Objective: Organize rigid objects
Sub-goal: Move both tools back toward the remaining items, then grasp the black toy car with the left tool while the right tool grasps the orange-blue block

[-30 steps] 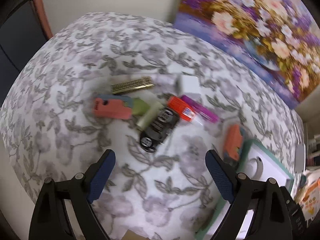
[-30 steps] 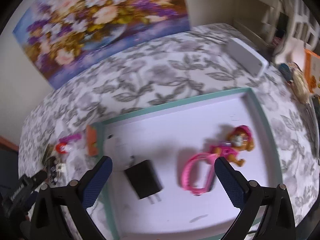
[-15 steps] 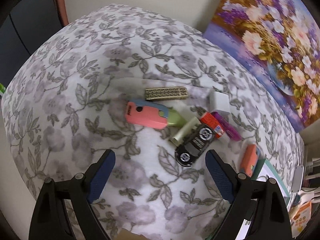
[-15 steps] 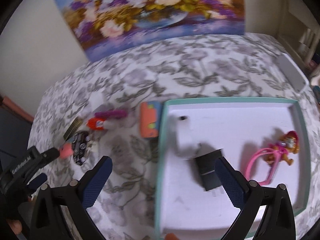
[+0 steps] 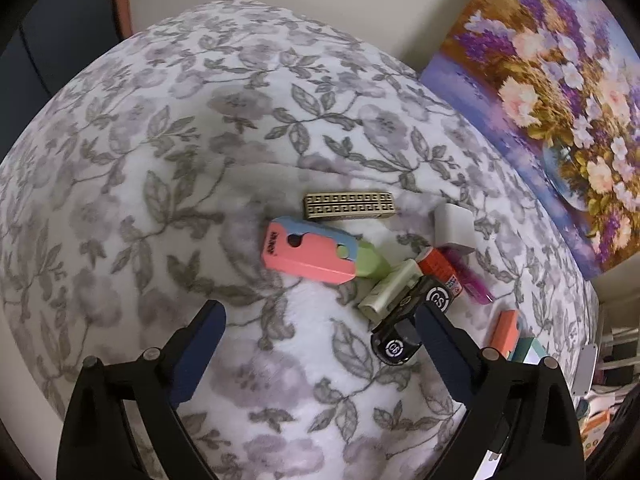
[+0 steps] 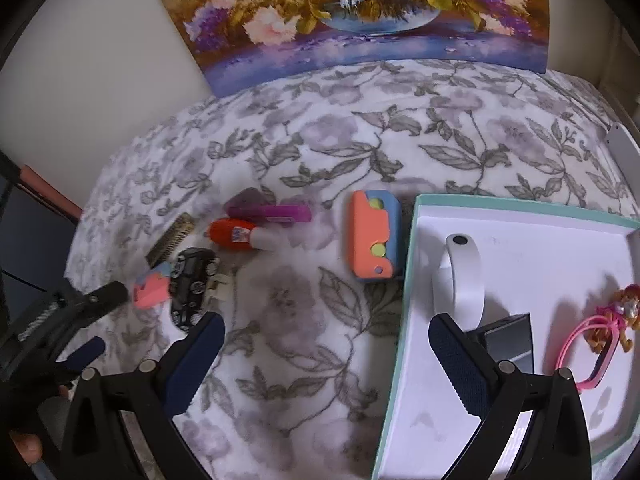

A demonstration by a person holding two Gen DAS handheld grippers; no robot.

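Left tongs [image 5: 318,332] pitched steeply down, jaws wide and opening further, nothing between the blue pads [image 5: 198,346]. Right tongs [image 6: 326,344] also pitched steeply down, jaws spread wide, pads [image 6: 460,360] gripping nothing. In the right wrist view, the left tongs [image 6: 102,322] show at the lower left edge, black frame seen side-on, with a bit of the person's hand [image 6: 26,446] behind.

A worktop under a grey floral cloth [image 5: 168,152] carries a cluster of small things at the centre of the left view: a brass comb [image 5: 350,206], a pink-and-blue case [image 5: 308,250], a white block [image 5: 454,224], a glue bottle [image 5: 438,270], a purple pen [image 5: 468,276] and a black toy car [image 5: 408,322]. At lower right of the right view lies a teal-rimmed tray [image 6: 406,280], an orange-and-blue case [image 6: 374,234] just beside its left edge.
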